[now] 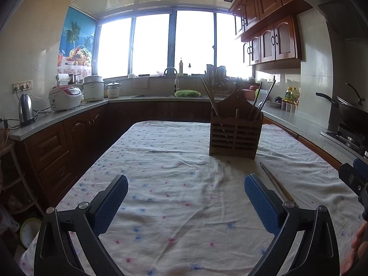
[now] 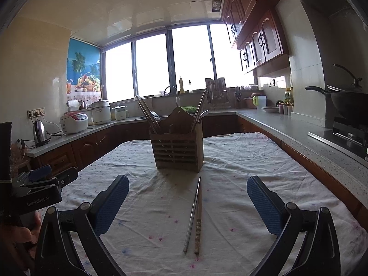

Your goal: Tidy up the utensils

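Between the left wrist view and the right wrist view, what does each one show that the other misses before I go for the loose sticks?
Left wrist only: the open left tongs over bare tablecloth.

Right wrist only: the open right tongs, with both loose sticks side by side between them, a metal chopstick and a wooden chopstick; also a fork and spoon in the holder.

Both: the wooden utensil holder upright on the cloth, chopsticks standing in it.

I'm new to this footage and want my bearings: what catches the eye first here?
A slatted wooden utensil holder stands mid-table on the flower-dotted tablecloth, with chopsticks and a fork leaning out of it. Just in front of it, a metal chopstick and a wooden chopstick lie side by side, between the wide-open right gripper. Behind, bright windows glare above the counter.
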{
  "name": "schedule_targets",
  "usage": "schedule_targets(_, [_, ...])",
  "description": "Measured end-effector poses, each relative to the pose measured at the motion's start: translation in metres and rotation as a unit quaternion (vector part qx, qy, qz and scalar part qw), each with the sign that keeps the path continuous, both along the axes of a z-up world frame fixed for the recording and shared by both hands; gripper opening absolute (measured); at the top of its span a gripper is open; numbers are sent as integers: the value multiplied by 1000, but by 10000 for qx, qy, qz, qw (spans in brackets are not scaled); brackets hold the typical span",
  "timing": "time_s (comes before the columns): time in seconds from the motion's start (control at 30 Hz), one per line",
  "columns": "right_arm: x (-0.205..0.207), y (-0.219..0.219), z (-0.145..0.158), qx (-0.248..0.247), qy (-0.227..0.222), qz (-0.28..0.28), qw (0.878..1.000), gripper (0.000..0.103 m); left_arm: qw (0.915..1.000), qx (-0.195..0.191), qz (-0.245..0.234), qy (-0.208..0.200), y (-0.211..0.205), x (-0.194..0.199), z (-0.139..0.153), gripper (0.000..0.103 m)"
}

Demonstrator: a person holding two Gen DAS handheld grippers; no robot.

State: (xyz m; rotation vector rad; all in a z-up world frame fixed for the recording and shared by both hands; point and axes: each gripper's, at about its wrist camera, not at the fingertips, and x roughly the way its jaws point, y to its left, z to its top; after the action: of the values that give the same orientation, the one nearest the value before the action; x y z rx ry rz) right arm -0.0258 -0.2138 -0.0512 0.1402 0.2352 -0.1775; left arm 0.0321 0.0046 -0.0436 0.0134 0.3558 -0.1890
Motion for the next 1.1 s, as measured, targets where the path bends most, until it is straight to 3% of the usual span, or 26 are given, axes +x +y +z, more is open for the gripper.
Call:
schedule_targets(0.37, [-8,5,-7,28,50,-9,10000,103,9993,274,117,-206,-3,-13,-10,102])
schedule_targets(1.1, [-10,5,-10,86,66,-6,9999,103,9997,149,177,-84,6,-8,-16,102])
